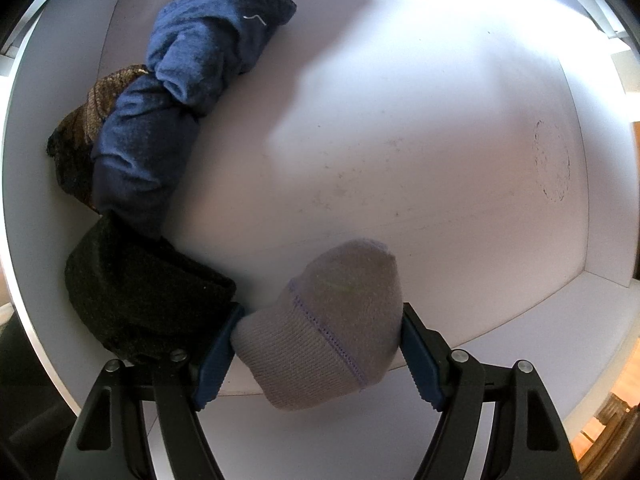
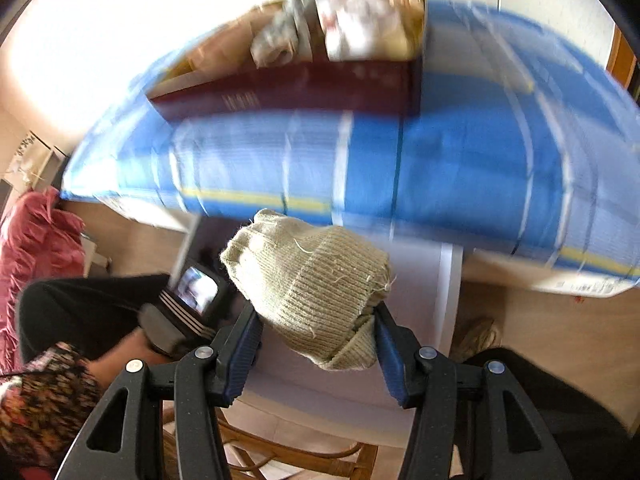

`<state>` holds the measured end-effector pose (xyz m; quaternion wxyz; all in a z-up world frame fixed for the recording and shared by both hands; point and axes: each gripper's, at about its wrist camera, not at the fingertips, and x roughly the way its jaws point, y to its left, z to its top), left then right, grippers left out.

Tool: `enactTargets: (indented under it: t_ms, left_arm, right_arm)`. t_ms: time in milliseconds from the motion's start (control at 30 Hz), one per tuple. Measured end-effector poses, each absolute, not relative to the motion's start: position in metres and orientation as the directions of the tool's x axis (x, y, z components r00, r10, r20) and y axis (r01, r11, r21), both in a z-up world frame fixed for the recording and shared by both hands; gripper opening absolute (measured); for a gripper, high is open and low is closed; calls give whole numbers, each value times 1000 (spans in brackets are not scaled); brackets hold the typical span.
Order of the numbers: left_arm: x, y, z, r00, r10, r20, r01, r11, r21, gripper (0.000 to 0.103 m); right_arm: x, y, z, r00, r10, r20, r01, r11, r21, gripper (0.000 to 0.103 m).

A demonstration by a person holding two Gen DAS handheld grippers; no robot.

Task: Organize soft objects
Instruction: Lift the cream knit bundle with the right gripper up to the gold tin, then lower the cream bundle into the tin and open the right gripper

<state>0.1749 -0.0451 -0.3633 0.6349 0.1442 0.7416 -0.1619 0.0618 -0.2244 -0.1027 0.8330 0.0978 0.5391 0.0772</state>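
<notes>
In the left wrist view my left gripper point(image 1: 320, 340) points straight down into a white drawer point(image 1: 400, 140) and is shut on a rolled grey sock point(image 1: 332, 320), its blue pads pressing both sides. Along the drawer's left wall lie a rolled blue garment point(image 1: 188, 76), a brown patterned piece point(image 1: 84, 136) and a dark bundle point(image 1: 136, 292). In the right wrist view my right gripper point(image 2: 316, 340) is shut on a rolled beige knitted sock point(image 2: 312, 280), held in the air in front of a blurred blue striped cloth point(image 2: 460, 160).
On the blue cloth stands a dark red box point(image 2: 288, 92) holding more soft items point(image 2: 348, 24). A pink fabric point(image 2: 36, 240) hangs at the left. The other hand-held device point(image 2: 188, 300) and a patterned sleeve point(image 2: 44, 396) show at lower left, a wooden chair point(image 2: 288, 452) below.
</notes>
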Motion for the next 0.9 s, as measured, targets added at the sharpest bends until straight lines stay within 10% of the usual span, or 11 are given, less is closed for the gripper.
enactTargets:
  t_ms: [400,900]
  left_arm:
    - [172,-52,-356,-150,15,-989,432,901,-52,76]
    - [170,-61,-356,-150,18,-988,441,896,-51,76]
  right_arm:
    - [127,-226,4,559,155,-815,-61,987,146,55]
    - [210,-198,-16,481,11,-877,-115,992,-51,55]
